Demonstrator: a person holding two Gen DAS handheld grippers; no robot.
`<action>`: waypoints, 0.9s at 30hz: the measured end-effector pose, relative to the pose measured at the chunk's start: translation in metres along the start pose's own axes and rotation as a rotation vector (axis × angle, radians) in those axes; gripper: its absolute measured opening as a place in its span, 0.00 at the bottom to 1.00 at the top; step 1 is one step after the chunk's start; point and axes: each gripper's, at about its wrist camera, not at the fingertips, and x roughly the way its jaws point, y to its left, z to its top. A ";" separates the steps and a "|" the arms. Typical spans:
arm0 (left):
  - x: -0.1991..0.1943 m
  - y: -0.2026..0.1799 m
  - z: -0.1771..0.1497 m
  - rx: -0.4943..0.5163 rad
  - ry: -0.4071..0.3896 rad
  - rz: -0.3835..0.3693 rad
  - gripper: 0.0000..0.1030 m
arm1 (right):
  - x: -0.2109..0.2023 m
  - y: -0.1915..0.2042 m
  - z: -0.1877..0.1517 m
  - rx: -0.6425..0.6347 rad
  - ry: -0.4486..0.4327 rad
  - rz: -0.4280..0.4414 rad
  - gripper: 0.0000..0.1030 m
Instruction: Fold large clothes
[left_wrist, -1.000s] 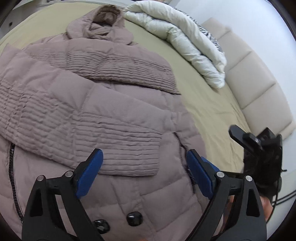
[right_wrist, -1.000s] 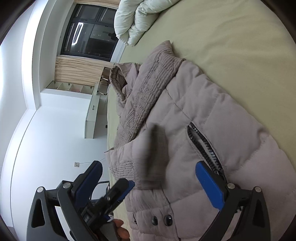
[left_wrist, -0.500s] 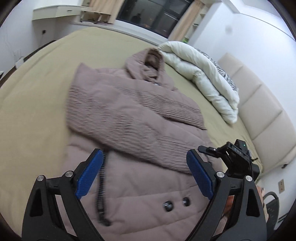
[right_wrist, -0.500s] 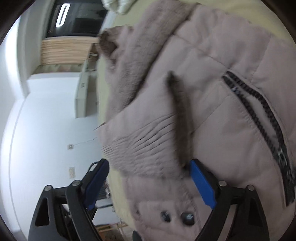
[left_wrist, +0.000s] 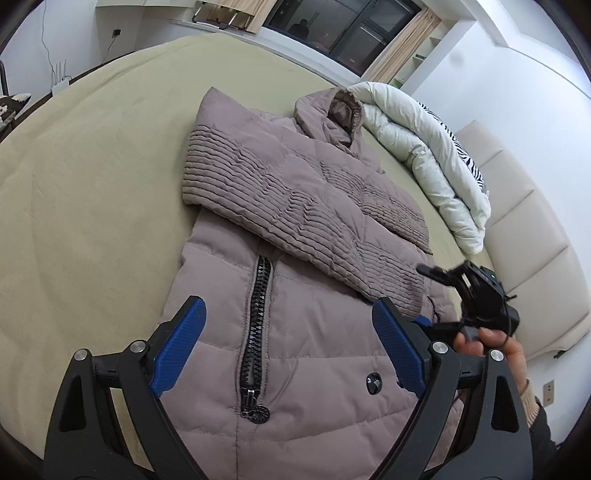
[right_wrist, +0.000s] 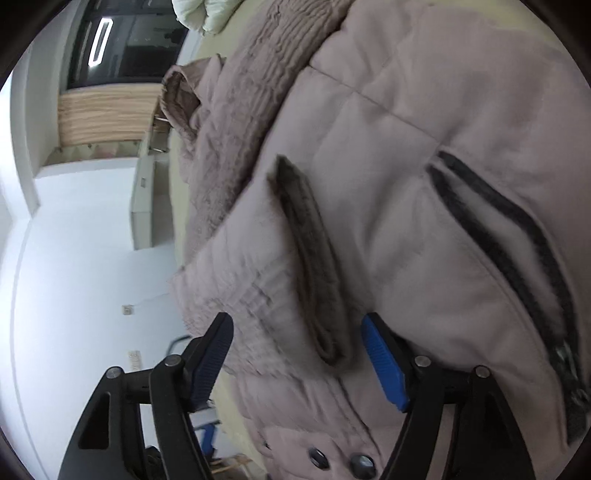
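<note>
With sleeves crossed on the mauve quilted hooded coat (left_wrist: 295, 280), left gripper (left_wrist: 291, 350) gapes empty — right gripper (right_wrist: 295, 354) straddles the cuff (right_wrist: 310, 266), unclenched; next, grasp the hem near the bed's (left_wrist: 92, 184) near edge.

left gripper (left_wrist: 288, 343): black frame, silver screws, blue ribbed pads (left_wrist: 177, 350)
right gripper (right_wrist: 297, 360): same black arms, blue pads (right_wrist: 384, 365)
hand (left_wrist: 495, 347): bare skin, beige cuff, dark sleeve

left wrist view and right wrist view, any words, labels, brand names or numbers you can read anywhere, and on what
None can be read in either view.
The coat shows no printed label or tag.
The zipper pull and the snap button may carry embossing, but it is too small to read.
The right gripper body shows only a small green light, no lettering.
The right wrist view is too blurred for any text.
</note>
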 end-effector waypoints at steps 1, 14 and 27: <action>-0.001 -0.001 0.000 0.004 -0.002 -0.001 0.89 | 0.004 0.002 0.004 -0.003 -0.002 -0.001 0.76; 0.014 -0.008 0.050 0.059 -0.081 0.096 0.89 | -0.019 0.098 0.020 -0.315 -0.068 -0.027 0.17; 0.103 -0.002 0.176 0.046 -0.153 0.229 0.89 | -0.085 0.145 0.165 -0.442 -0.344 -0.152 0.17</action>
